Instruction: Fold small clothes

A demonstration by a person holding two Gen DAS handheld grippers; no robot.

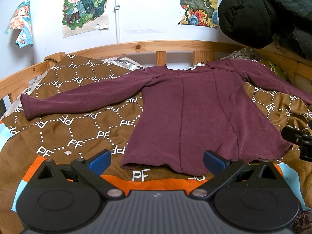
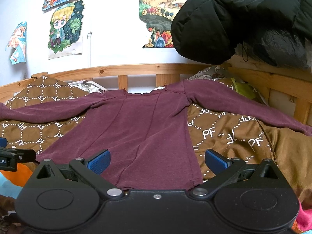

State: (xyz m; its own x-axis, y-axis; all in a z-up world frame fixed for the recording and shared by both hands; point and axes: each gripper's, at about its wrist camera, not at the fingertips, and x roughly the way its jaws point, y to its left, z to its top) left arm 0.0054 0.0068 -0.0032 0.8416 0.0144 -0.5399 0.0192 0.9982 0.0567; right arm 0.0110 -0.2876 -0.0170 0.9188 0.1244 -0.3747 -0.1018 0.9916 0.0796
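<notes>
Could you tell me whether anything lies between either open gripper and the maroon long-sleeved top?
Nothing visible does. The maroon long-sleeved top lies flat; its hem faces the left gripper and right gripper directly.

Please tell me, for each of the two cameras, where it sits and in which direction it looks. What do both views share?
Left wrist view: sits on the left gripper, open, near the hem, facing the maroon shirt and headboard; the right gripper shows at the right edge.
Right wrist view: sits on the right gripper, open, facing the same way; the left gripper shows at the left edge.
Shared: shirt, brown blanket, headboard, black jacket.
</notes>
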